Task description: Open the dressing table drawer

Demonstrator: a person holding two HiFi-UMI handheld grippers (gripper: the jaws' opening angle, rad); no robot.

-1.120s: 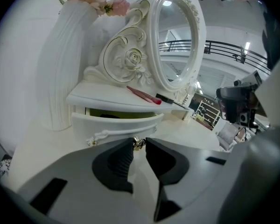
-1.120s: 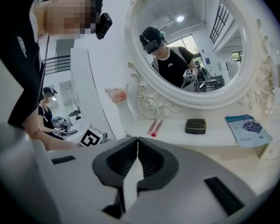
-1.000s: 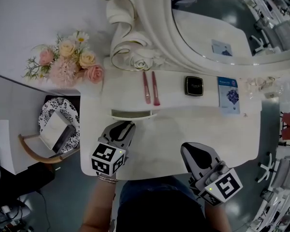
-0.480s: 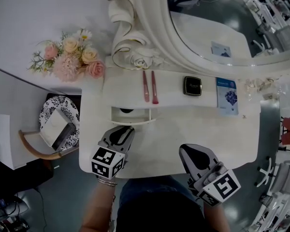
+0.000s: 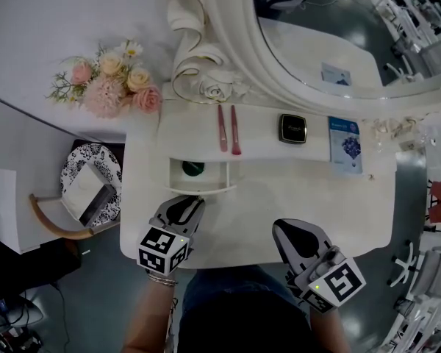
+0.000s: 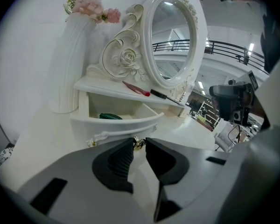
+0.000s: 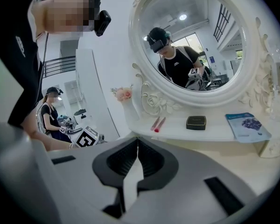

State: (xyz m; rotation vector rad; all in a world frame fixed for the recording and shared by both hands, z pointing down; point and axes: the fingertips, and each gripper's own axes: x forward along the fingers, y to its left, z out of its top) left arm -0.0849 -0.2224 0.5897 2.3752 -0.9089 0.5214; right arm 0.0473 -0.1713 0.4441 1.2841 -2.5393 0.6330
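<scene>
Left gripper [image 6: 139, 142] jaws are being pressed onto the small brass handle [image 6: 138, 144] of the drawer [image 6: 115, 121], which is being held pulled partway out of the dressing table [image 5: 294, 197], under the left end of the raised shelf [image 5: 261, 149]. A dark green object [image 5: 193, 168] is being exposed inside the drawer. The right gripper [image 7: 137, 139] is being held over the tabletop near its front edge, with its jaws being pressed together on nothing. Two pink sticks [image 5: 228, 131], a black compact [image 5: 295, 129] and a blue booklet [image 5: 346, 144] are being displayed on the shelf, below the oval mirror [image 5: 323, 43].
</scene>
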